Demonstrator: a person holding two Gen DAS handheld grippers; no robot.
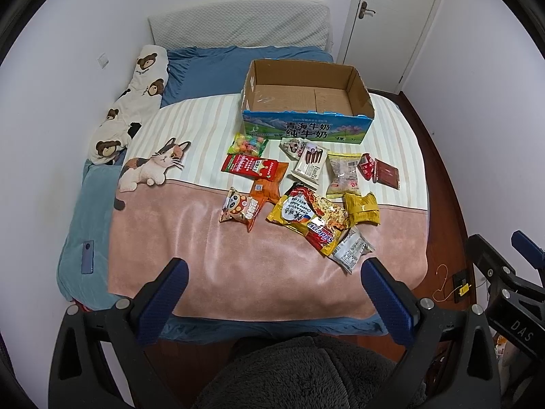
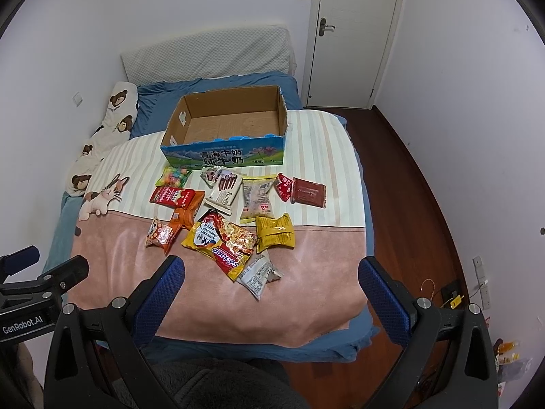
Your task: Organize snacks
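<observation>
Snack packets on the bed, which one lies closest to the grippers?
The silver-grey packet, at the near edge of the pile, partly under the yellow noodle bag; every other snack lies farther toward the cardboard box.

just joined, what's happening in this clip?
A person holds a gripper in each hand over a bed, about to sort snacks. Both the left gripper and the right gripper are open and hold nothing. A pile of snack packets, such as the yellow noodle packet and the silver packet, lies on the pink blanket. The cardboard box behind them is empty. Nothing has been picked up so far.
</observation>
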